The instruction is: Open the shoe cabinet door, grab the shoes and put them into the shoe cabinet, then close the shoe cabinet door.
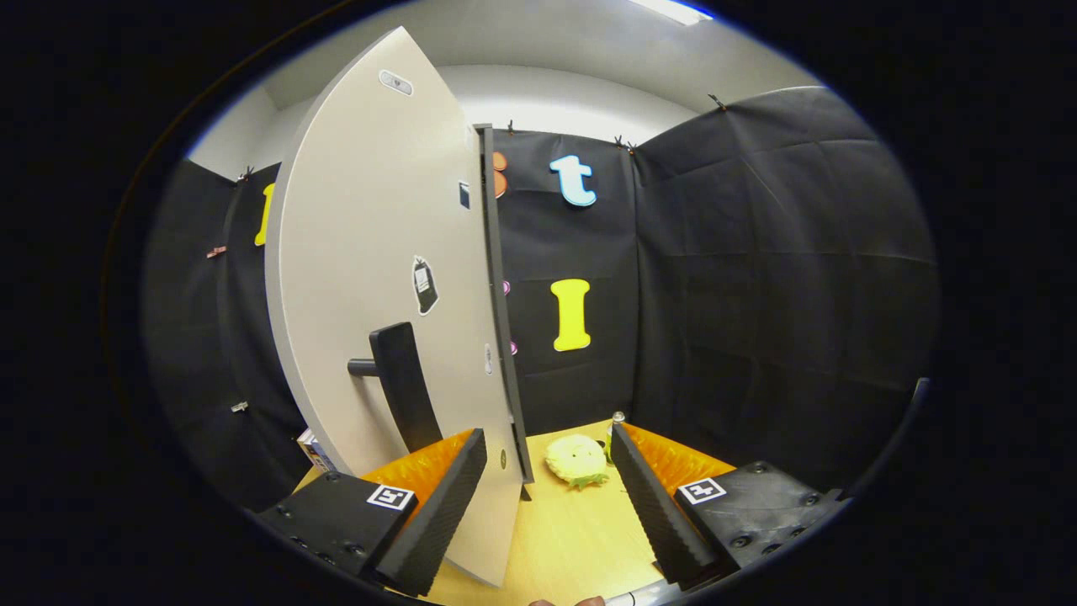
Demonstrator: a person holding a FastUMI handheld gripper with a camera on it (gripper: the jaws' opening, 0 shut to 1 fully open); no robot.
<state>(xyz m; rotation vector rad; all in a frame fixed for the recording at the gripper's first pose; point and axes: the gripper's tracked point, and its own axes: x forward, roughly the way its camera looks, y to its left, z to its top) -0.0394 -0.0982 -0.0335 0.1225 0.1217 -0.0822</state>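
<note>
The scene is bright and evenly lit from above; a ceiling lamp (673, 10) shines as a white strip and is slightly blown out. The pale cabinet door (379, 278) reflects the light softly, without hard glare, and its handle (404, 387) throws only a faint shadow. The black cloth wall (782, 278) stays dark but its folds are readable. Straight edges bend strongly outward from the fisheye lens. The gripper (547, 497), fingers wide apart, looks a little soft up close.
</note>
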